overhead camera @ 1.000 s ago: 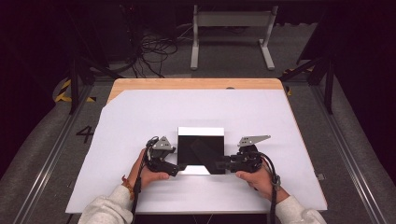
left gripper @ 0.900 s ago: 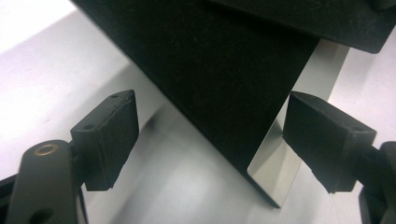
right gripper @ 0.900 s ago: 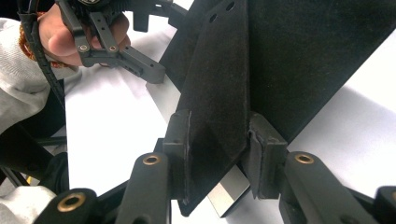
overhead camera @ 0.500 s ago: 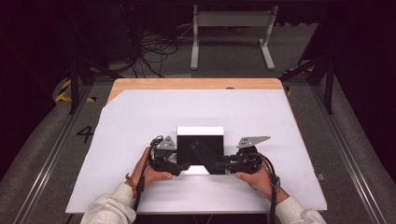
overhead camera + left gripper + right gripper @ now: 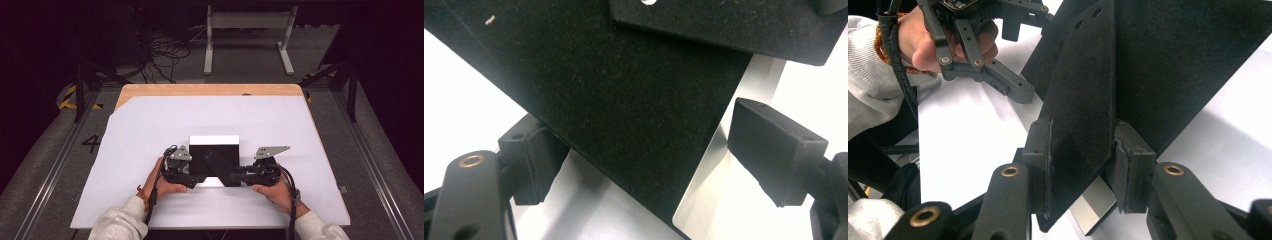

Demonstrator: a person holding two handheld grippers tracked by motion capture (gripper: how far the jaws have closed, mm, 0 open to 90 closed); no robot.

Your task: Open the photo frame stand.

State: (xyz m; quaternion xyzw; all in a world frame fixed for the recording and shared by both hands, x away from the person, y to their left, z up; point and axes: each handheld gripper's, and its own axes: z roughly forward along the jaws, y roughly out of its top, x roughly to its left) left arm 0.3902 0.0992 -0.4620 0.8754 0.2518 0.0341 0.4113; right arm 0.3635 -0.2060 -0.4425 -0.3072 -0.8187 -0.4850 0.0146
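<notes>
A flat black felt panel (image 5: 215, 159) with a silvery underside (image 5: 214, 140) lies on the white sheet near the front middle. A narrower black flap (image 5: 1088, 100) rises from it. My right gripper (image 5: 241, 176) is shut on the lower edge of that flap, both pads (image 5: 1040, 160) pressing on it. My left gripper (image 5: 192, 179) is at the panel's near-left corner (image 5: 634, 125). Its jaws straddle that corner and have just opened slightly. One pad (image 5: 774, 150) stands well off the edge with the silver strip (image 5: 719, 165) showing between.
The white sheet (image 5: 150, 125) covers a wooden table (image 5: 210, 90); bare sheet lies on all sides of the panel. Beyond the far edge, cables (image 5: 165, 50) and a metal stand (image 5: 245, 30) sit on the floor. A person's hands and grey sleeves (image 5: 120, 225) come in from the front.
My left gripper has shifted a little to the right, closer to the panel's near-left corner. The right gripper and the flap it holds have stayed put.
</notes>
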